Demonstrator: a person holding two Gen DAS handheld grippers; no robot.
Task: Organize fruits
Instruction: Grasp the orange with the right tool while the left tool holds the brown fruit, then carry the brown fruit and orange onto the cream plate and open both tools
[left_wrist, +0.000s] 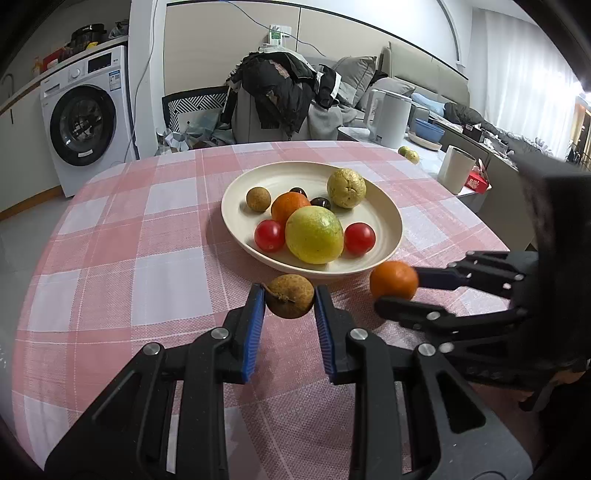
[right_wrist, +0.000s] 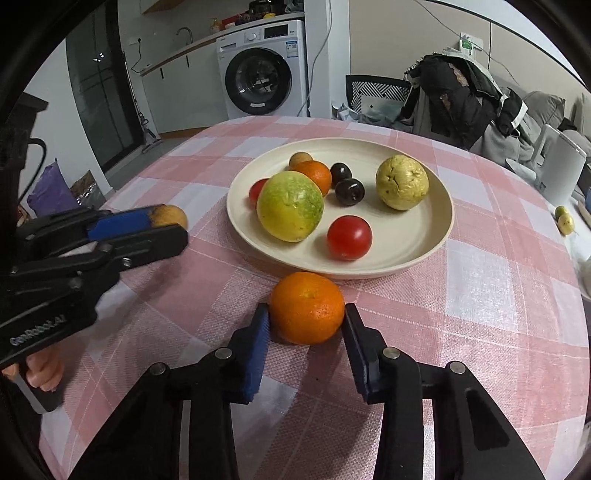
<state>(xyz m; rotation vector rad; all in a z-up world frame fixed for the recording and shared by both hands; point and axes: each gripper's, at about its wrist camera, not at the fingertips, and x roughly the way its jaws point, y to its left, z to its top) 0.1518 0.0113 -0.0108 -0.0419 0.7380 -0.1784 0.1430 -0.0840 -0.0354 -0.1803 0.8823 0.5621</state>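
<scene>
Left wrist view: your left gripper (left_wrist: 289, 300) is clamping a brown longan (left_wrist: 290, 296) between its blue pads, just beside the near rim of the cream plate (left_wrist: 384, 210). Your right gripper (right_wrist: 306, 320) is resting both pads against an orange (right_wrist: 306, 307) sitting on the checked tabletop (right_wrist: 480, 288), jaws narrowed around it. The plate is carrying the remaining fruit toward the tabletop's far edge.

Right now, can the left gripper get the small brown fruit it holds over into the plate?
Probably yes. The left gripper is shut on the small brown fruit just short of the plate rim, with nothing between them. The right gripper, beside it around an orange, stands off to the side.
</scene>
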